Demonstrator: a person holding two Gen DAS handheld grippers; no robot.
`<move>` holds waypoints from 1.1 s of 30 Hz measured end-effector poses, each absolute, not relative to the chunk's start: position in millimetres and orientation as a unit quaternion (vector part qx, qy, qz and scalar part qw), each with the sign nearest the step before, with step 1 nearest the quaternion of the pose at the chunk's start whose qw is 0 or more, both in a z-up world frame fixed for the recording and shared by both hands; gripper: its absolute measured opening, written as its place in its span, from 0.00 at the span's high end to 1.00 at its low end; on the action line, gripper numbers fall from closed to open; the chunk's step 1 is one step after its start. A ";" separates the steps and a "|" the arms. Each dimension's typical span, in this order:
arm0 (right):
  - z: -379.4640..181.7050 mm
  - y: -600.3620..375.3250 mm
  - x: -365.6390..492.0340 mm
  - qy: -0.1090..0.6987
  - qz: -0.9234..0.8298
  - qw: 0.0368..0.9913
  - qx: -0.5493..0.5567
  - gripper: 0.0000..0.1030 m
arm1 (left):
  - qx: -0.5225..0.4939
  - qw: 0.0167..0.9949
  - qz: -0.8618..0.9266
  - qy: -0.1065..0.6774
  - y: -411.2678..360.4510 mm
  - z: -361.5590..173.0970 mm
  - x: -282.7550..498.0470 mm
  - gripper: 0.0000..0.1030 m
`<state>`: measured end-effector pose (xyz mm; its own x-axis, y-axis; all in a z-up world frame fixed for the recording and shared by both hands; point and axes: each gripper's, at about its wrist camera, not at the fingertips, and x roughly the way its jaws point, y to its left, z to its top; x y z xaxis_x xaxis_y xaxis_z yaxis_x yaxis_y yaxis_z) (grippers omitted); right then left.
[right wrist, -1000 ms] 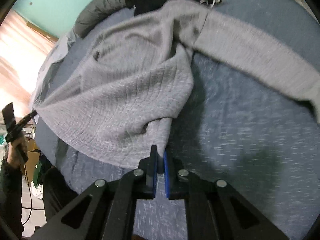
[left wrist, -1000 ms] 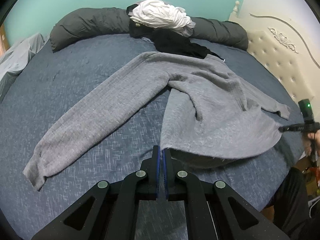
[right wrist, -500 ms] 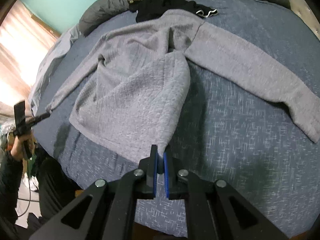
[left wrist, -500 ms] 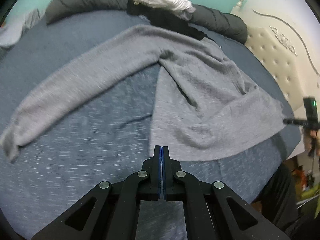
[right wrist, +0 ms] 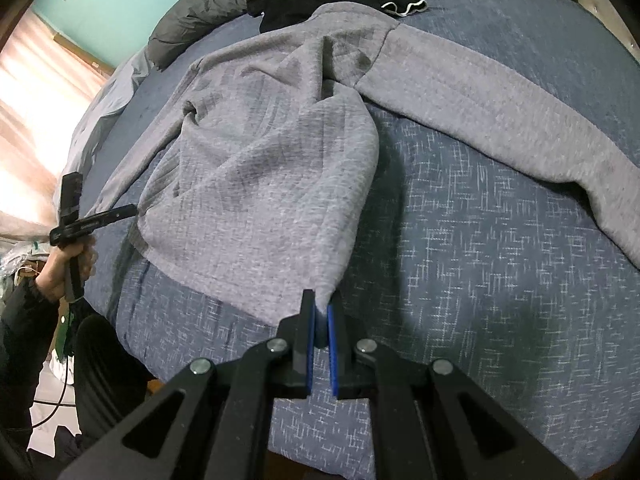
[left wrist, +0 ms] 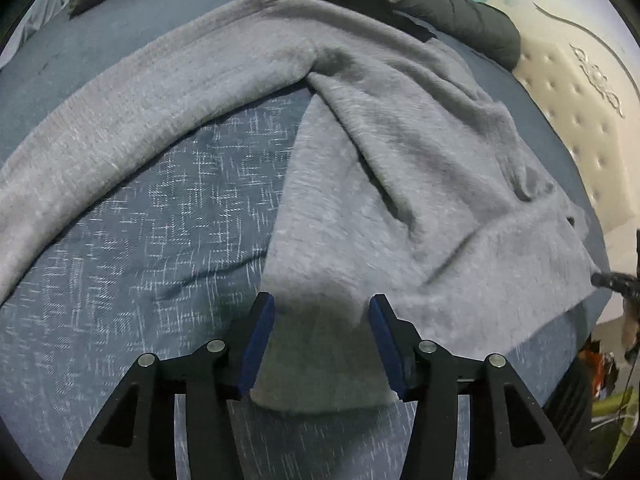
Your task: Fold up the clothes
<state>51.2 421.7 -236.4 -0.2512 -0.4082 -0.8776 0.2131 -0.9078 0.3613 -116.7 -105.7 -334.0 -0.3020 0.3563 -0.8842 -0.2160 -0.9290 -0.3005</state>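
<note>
The sweater (left wrist: 400, 184) lies spread on the bed (left wrist: 168, 216), sleeves flung out to either side. One hem corner sits between the parted pads of the left hand-held gripper (left wrist: 322, 336), whose jaws have just been opening, so nothing presses it. The right hand-held gripper (right wrist: 319, 322) is clamped on the other hem corner. To do this well, I'd let both corners drop level and flatten the hem before the first fold.
</note>
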 end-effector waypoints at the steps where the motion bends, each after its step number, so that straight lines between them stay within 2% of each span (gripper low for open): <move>1: -237.2 421.5 51.0 -0.085 -0.786 0.198 0.580 0.95 | -0.564 0.182 0.802 -0.067 -106.3 -337.3 -119.0 0.48; 10: -241.0 418.4 49.4 -0.087 -0.784 0.198 0.582 0.95 | -0.581 0.213 0.781 -0.081 -104.0 -357.1 -123.5 0.49; 12: -240.0 417.1 49.1 -0.086 -0.785 0.198 0.581 0.95 | -0.582 0.217 0.780 -0.075 -102.9 -358.0 -121.8 0.62; 13: -239.1 416.6 49.1 -0.085 -0.785 0.199 0.581 0.95 | -0.582 0.219 0.780 -0.070 -102.0 -357.9 -120.7 0.75; 14: -238.2 416.3 49.1 -0.085 -0.785 0.199 0.580 0.95 | -0.581 0.220 0.781 -0.061 -100.5 -356.7 -119.4 0.82; 15: -237.2 416.0 49.0 -0.084 -0.786 0.199 0.579 0.95 | -0.579 0.220 0.783 -0.053 -99.2 -354.6 -118.1 0.83; 17: -234.7 415.8 49.2 -0.083 -0.787 0.198 0.578 0.95 | -0.574 0.223 0.787 -0.042 -97.4 -349.6 -115.7 0.91; 21: -228.6 416.3 50.5 -0.083 -0.791 0.201 0.572 0.95 | -0.561 0.233 0.794 -0.021 -95.4 -332.4 -108.1 0.96; 33: -213.1 409.5 65.5 -0.077 -0.794 0.224 0.560 0.95 | -0.527 0.255 0.811 0.004 -108.1 -284.2 -90.7 0.97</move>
